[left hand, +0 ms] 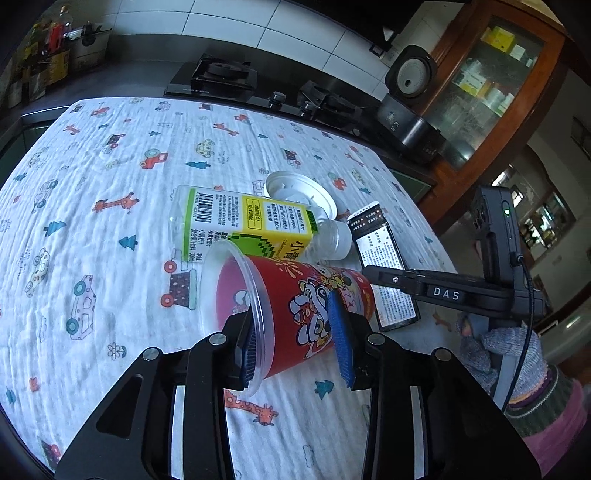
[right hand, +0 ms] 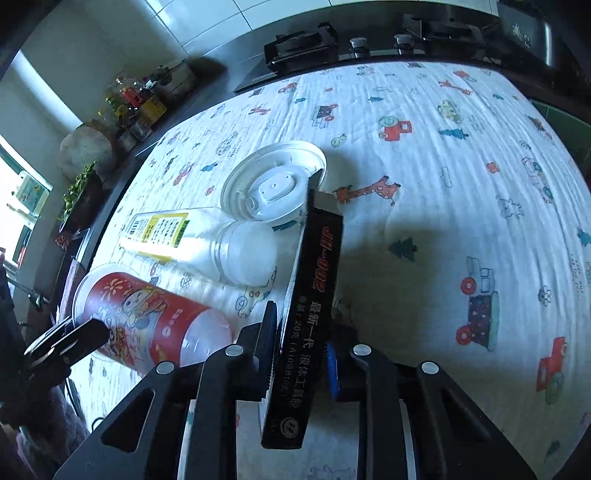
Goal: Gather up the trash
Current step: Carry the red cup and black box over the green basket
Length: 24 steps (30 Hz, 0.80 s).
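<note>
Cup [left hand: 295, 306] lying on its side on the cloth [left hand: 110, 221], looking empty inside, with the left gripper [left hand: 295, 347] clamping its rim end.

Right gripper [right hand: 299, 365] is pinching a black box [right hand: 310, 314] standing on edge; a bottle [right hand: 207, 240], seemingly empty, and a white lid [right hand: 273, 184] are lying just beside them.

White tiled wall [left hand: 258, 22]; black stove [left hand: 221, 74]; wooden glass cabinet [left hand: 491, 81]; bright window [right hand: 14, 184] left.
</note>
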{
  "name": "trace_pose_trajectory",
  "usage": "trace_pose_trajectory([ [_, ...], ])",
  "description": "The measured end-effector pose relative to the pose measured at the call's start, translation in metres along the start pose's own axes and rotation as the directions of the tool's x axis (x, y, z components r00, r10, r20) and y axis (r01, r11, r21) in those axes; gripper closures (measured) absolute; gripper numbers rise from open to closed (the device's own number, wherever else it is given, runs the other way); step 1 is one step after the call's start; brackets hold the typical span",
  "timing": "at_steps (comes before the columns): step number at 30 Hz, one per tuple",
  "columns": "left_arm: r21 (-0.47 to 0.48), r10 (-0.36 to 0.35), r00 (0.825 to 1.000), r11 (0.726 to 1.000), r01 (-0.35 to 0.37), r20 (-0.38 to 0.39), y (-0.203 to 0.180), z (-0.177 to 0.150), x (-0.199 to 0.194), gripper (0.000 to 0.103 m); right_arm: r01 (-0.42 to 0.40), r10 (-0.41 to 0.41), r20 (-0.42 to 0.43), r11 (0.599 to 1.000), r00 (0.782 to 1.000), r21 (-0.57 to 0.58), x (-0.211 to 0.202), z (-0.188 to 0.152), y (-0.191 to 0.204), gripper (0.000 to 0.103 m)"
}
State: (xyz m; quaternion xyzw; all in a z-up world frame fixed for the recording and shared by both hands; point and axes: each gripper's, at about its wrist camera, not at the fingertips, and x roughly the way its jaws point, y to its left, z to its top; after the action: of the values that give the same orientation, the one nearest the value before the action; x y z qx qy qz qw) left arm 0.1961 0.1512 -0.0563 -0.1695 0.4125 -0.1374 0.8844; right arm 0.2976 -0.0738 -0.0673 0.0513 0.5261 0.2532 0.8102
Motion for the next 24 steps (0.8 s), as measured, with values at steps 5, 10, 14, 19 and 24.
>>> trace_pose_trajectory([
  [5,-0.007,-0.01,1.0,1.0,0.009,-0.003,-0.002,-0.003,0.002,0.068,0.035,-0.033,0.04,0.998,0.999,-0.053,-0.028,-0.011,0.004,0.085],
  [10,-0.033,-0.078,0.997,0.996,0.079,0.017,-0.002,-0.004,0.001,0.082,0.064,-0.059,0.075,0.996,0.995,-0.06,-0.06,-0.029,-0.006,0.085],
  [14,-0.009,-0.111,0.993,0.994,0.111,0.037,-0.021,-0.007,-0.004,0.097,0.098,-0.094,0.107,0.995,0.99,-0.032,-0.09,-0.047,-0.027,0.085],
  [19,0.035,-0.112,0.993,0.993,0.11,0.043,-0.048,-0.011,-0.009,0.099,0.143,-0.145,0.143,0.989,0.979,0.026,-0.124,-0.069,-0.062,0.085],
  [24,0.078,-0.158,0.987,0.985,0.154,0.039,-0.085,-0.012,-0.009,0.099,0.205,-0.222,0.177,0.973,0.959,0.108,-0.163,-0.095,-0.11,0.085],
])
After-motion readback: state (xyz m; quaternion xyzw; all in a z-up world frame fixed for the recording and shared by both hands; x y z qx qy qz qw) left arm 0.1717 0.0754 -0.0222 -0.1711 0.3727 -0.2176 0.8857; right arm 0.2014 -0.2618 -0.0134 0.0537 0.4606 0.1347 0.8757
